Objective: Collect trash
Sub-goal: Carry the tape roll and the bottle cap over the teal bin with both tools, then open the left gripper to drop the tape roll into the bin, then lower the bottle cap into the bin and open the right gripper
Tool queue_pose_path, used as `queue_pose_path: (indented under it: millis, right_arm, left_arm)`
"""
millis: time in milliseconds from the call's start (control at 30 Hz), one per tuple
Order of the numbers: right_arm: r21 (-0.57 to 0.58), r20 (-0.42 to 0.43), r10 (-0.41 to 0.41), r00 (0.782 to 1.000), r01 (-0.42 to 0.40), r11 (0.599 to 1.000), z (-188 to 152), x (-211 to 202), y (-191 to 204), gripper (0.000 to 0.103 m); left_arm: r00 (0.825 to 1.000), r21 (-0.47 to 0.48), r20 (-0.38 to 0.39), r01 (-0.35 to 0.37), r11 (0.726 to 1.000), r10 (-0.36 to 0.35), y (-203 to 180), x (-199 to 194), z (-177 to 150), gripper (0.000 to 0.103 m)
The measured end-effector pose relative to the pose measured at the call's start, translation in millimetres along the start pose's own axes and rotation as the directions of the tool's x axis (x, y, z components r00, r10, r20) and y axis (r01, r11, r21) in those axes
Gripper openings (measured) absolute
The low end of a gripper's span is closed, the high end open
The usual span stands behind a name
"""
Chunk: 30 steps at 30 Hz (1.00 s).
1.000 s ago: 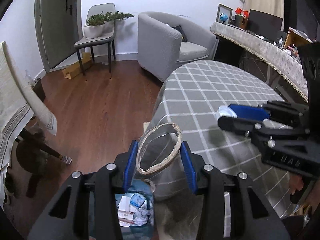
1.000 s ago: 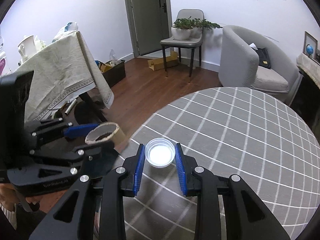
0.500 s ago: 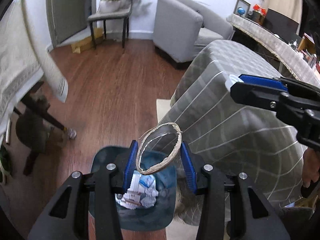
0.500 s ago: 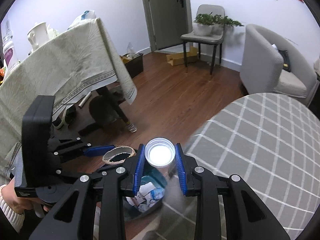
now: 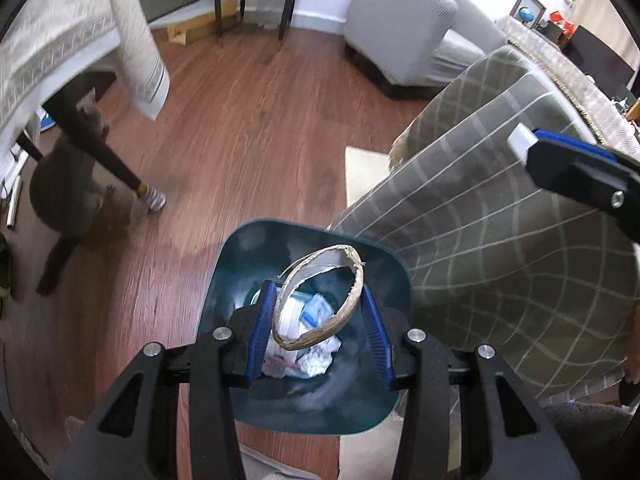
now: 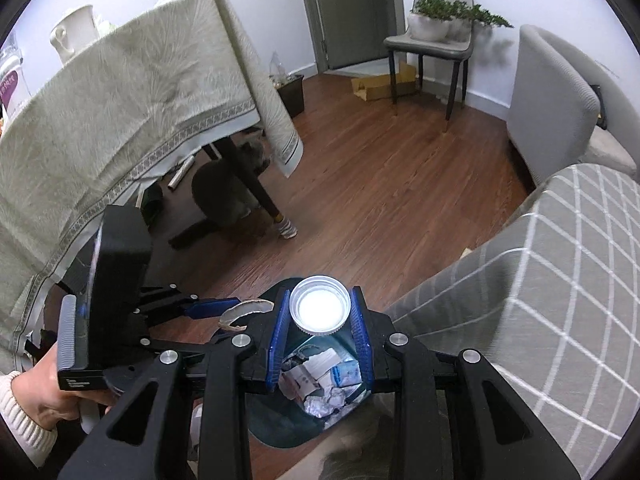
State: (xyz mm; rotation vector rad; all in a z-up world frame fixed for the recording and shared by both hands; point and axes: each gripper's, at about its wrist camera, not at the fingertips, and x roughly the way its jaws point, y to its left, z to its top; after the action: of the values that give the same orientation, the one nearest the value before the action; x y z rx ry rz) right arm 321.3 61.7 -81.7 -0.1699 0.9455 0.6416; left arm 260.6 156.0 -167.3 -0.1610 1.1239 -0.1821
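My left gripper is shut on an empty cardboard tape ring, squeezed to an oval between the blue pads. It hangs right above the open dark teal trash bin, which holds crumpled paper and wrappers. My right gripper is shut on a white screw cap, its hollow side facing the camera, over the same bin. In the right wrist view the left gripper sits to the left with the tape ring partly visible. The right gripper's tip shows at the right of the left wrist view.
A round table under a grey checked cloth stands right beside the bin. A second table with a beige cloth is at the left, a grey cat under it. An armchair and a chair with a plant stand farther back.
Both grippers have swung off the checked table and come down over the trash bin, still holding the tape ring and the cap. The bin now fills the lower middle of both views.
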Motion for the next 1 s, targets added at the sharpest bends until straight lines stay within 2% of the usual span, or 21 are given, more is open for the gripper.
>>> queue_pose_path:
  millis: [433, 500, 567, 700, 1000]
  right_arm:
    - [-0.009, -0.061, 0.018, 0.998, -0.019, 1.0, 1.0, 30.9, 16.7, 0.03]
    - [-0.009, -0.071, 0.023, 0.997, -0.024, 1.0, 1.6, 34.9, 19.3, 0.03]
    - [-0.006, -0.081, 0.03, 0.996, -0.031, 1.0, 1.7, 38.9, 20.5, 0.03]
    - [-0.007, -0.101, 0.029, 0.994, -0.03, 1.0, 2.4, 48.0, 24.0, 0.03]
    - [-0.013, -0.185, 0.017, 0.983, -0.019, 1.0, -6.5, 83.7, 30.2, 0.03]
  left_arm:
    - [0.989, 0.019, -0.14, -0.044, 0.999, 0.046, 23.1, 40.3, -29.0, 0.047]
    - [0.985, 0.021, -0.167, -0.046, 0.999, 0.049, 24.9, 45.7, -32.4, 0.05]
    - [0.982, 0.029, -0.184, -0.042, 0.999, 0.047, 26.8, 48.5, -36.2, 0.06]
    - [0.982, 0.032, -0.182, -0.048, 0.998, 0.053, 31.3, 45.9, -38.9, 0.067]
    - [0.993, -0.019, -0.095, -0.075, 0.997, 0.073, 49.7, 14.3, -30.6, 0.069]
